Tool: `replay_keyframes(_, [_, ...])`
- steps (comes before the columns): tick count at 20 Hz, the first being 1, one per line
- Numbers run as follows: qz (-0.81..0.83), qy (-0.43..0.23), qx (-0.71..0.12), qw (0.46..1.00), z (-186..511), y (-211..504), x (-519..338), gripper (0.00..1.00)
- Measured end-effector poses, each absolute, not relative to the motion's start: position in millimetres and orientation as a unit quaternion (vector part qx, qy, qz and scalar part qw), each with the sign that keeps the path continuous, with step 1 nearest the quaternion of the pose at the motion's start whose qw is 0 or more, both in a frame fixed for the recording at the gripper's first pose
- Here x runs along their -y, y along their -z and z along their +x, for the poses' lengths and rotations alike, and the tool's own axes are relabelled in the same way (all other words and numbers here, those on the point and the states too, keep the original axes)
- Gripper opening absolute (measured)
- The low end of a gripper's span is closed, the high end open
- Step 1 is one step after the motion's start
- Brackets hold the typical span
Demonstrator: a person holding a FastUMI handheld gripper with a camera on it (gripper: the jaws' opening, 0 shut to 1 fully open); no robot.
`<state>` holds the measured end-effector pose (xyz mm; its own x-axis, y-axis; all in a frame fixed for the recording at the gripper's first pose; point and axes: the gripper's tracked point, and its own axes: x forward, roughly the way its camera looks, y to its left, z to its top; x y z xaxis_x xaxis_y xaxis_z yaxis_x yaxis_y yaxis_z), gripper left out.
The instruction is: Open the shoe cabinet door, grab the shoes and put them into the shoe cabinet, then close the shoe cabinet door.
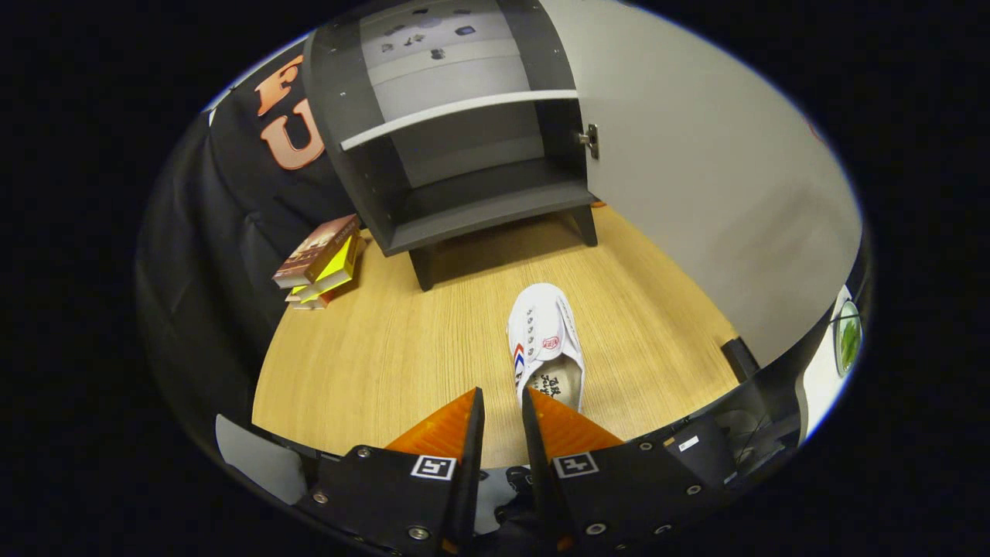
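**Gripper poised over white shoe**

The gripper (pixel 503 402), fingers nearly together and holding nothing, hovers above the wooden table (pixel 387 348). Stacked books (pixel 321 263) lie left; the white shoe (pixel 547 344) sits just ahead of the right finger, before the open shoe cabinet (pixel 464 155) and its door (pixel 696 155).

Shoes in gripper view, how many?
1. A white canvas slip-on shoe lies on the wooden floor just ahead of the gripper, whose jaws are nearly closed on nothing, short of the open dark grey shoe cabinet. The gripper body could hide another.
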<state>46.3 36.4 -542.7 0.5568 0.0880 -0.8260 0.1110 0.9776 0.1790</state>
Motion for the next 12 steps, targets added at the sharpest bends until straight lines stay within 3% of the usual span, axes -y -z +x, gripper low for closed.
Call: replay_keyframes(12, [0.140,0.013,-0.548,0.825,83,652,-34,0.34])
